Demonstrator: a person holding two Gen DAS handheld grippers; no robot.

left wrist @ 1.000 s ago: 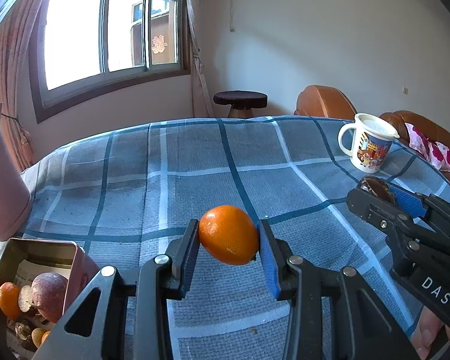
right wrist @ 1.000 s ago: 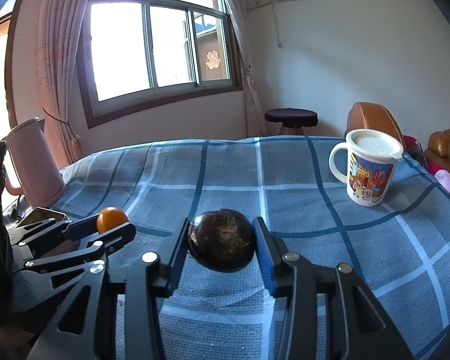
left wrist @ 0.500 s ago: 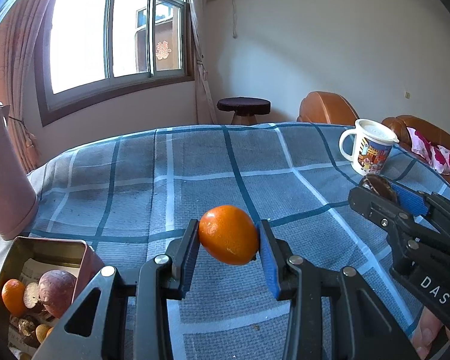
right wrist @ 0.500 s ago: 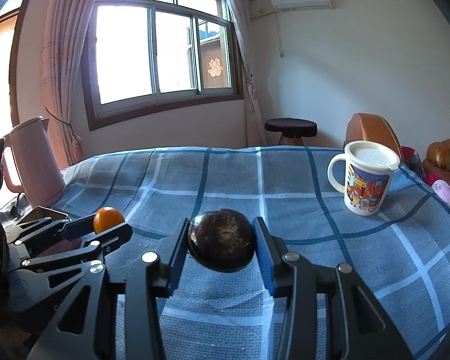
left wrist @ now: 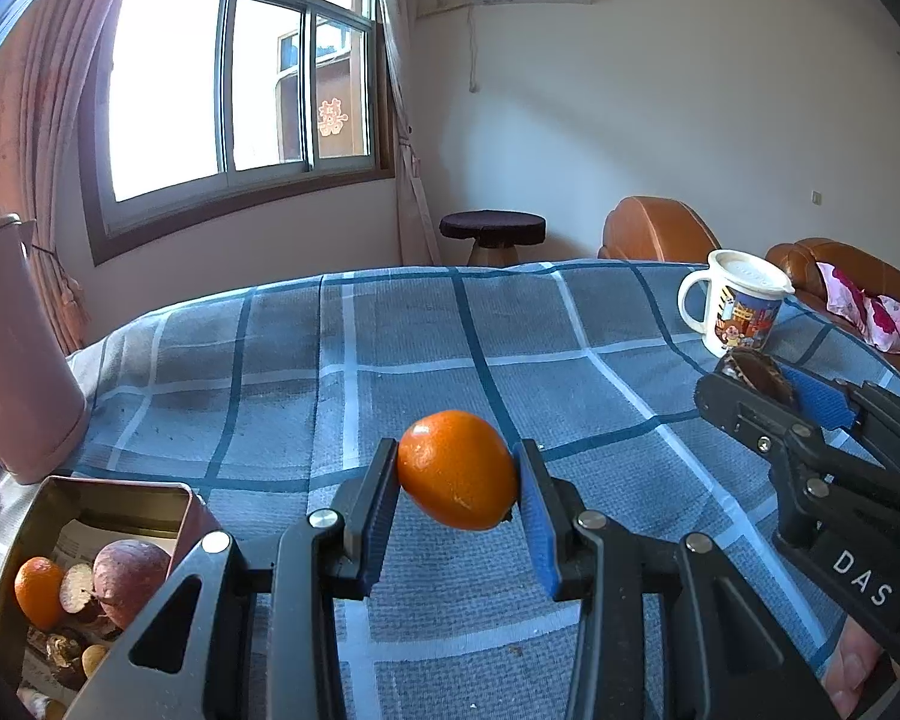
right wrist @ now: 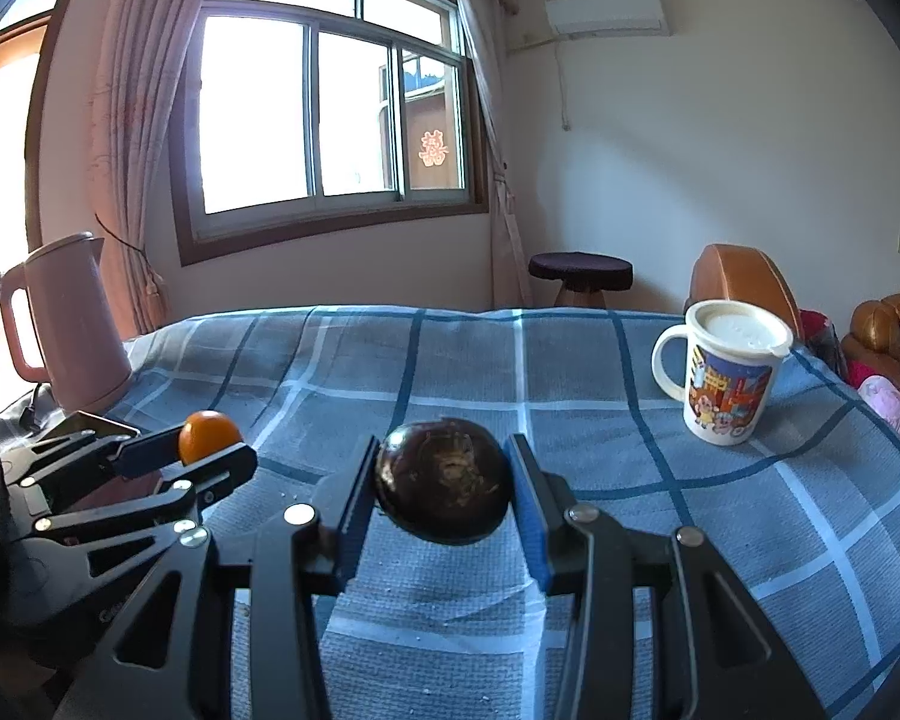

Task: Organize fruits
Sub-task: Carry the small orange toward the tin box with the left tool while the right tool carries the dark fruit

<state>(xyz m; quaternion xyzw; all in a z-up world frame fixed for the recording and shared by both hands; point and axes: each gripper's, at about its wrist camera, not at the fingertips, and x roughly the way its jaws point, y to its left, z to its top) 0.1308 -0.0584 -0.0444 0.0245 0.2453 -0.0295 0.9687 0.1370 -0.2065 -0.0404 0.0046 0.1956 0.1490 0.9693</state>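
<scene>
Pinching a smooth round orange (left wrist: pixel 457 477) between its blue pads, the left gripper (left wrist: pixel 457 504) holds it in the air above the cloth, and the right gripper (right wrist: pixel 445 495) is likewise closed on a dark, mottled, round fruit (right wrist: pixel 444 489). Over the last second both grips have stayed unchanged — what has shifted is the view: the open metal tin (left wrist: pixel 177 489) of mixed fruit at the left gripper's lower left has come further into sight, and the room sits lower in both pictures, as if both grippers were lifted or tipped up a little. By my reading the two fruits are in transit; the tin, which already holds an orange and a reddish fruit, looks like the likely place for them, with neither released yet.

Below lies a blue-grey checked tablecloth (left wrist: pixel 390 360) with white and dark-blue lines. A white lidded cartoon-print mug (right wrist: pixel 729 381) stands to the right — a pink electric kettle (right wrist: pixel 69 324) at the left edge. Beyond are a dark round stool (right wrist: pixel 581 270), brown leather armchairs (left wrist: pixel 654 231), a bright curtained window (right wrist: pixel 330 114) and a wall air conditioner (right wrist: pixel 606 15).
</scene>
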